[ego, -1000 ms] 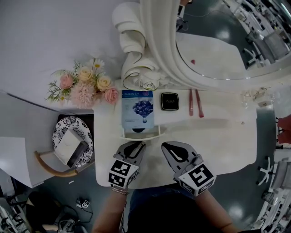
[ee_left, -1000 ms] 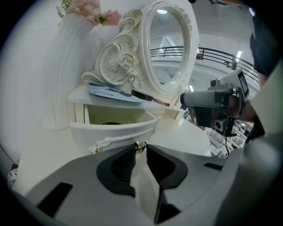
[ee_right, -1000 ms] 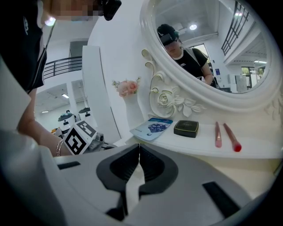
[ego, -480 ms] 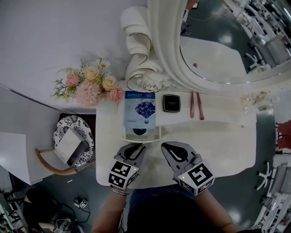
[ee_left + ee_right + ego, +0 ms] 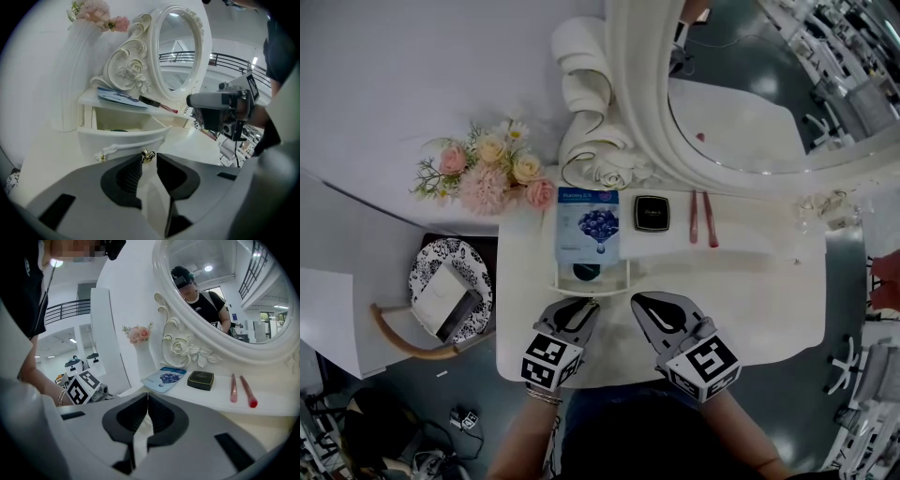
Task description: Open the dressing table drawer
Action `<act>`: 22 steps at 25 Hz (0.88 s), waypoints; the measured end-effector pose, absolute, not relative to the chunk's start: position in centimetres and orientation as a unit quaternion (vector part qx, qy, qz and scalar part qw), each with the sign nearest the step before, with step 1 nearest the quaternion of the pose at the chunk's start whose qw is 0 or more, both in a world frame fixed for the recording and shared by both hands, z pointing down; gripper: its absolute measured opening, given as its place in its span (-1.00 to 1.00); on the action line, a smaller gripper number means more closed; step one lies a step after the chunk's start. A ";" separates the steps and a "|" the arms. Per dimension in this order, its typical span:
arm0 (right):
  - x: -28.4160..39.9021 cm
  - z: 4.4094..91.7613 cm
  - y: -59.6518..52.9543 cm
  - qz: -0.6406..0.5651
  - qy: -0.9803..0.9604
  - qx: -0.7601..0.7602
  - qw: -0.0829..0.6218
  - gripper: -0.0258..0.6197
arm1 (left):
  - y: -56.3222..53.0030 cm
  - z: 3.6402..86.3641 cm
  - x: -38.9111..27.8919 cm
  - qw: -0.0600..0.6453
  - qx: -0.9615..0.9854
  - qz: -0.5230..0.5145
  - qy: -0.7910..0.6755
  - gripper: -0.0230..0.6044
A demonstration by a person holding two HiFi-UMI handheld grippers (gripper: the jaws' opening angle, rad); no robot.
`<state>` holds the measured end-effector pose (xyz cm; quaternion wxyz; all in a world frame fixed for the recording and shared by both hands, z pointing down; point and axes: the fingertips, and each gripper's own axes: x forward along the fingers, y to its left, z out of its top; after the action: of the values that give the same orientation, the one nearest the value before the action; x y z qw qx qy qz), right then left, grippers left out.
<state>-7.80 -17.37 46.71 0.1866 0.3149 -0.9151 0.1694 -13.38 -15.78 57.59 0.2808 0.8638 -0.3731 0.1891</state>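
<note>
Drawer [image 5: 122,139]: small white drawer w/ curved front, at back-left of the desk [image 5: 750,291]. It is pulled partway out from under a raised shelf [image 5: 89,98]. The open top shows a dark round item [image 5: 587,272] inside.
Knob [image 5: 148,155]: small gold knob at the middle of the drawer front, next to a white bow-shaped trim.
Left tool [image 5: 149,159]: right at the drawer front, tips at either side of the knob. Its jaws have just been opening and now stand spread, gap wider than the knob, pads not pressing it.
Right tool [image 5: 147,397]: just right of the left tool, over the desk's front part, apart from the drawer. Jaws pressed together, nothing btwn them.
Shelf top: blue-printed sachet [image 5: 587,224] lies flat directly above the drawer. A black square compact [image 5: 652,212] is just to its right, and two slim pink-red sticks [image 5: 701,217] lie side by side further right.
Mirror [image 5: 722,103]: big oval mirror in an ornate white frame w/ scrolls and a carved rose, standing behind the shelf.
Flowers [image 5: 492,173]: pink and cream bunch in a tall white vase, left of the mirror frame.
Off the desk, left: black-and-white patterned plate [image 5: 436,258] w/ a small box on it, on a low dark surface.
Person: both forearms enter from the bottom edge of the head view, w/ a bracelet on the left wrist.
</note>
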 end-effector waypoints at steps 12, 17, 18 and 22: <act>-7.8 46.3 -17.2 0.167 -0.916 0.316 0.180 -0.86 | -14.0 56.7 -14.0 0.287 0.865 0.186 -0.367 -0.60; -8.0 46.2 -17.1 0.165 -0.917 0.316 0.178 -0.86 | -13.6 55.9 -13.9 0.285 0.873 0.175 -0.356 -0.76; -8.0 46.1 -17.0 0.164 -0.918 0.315 0.178 -0.86 | -13.6 55.7 -13.8 0.284 0.874 0.173 -0.354 -0.79; -7.8 46.3 -16.9 0.166 -0.917 0.318 0.177 -0.86 | -13.6 54.6 -13.7 0.277 0.880 0.165 -0.350 -0.86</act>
<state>-7.83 -16.87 46.35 0.1768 0.3176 -0.9167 0.1662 -13.74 -13.61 54.61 0.2772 0.8796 -0.3496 0.1651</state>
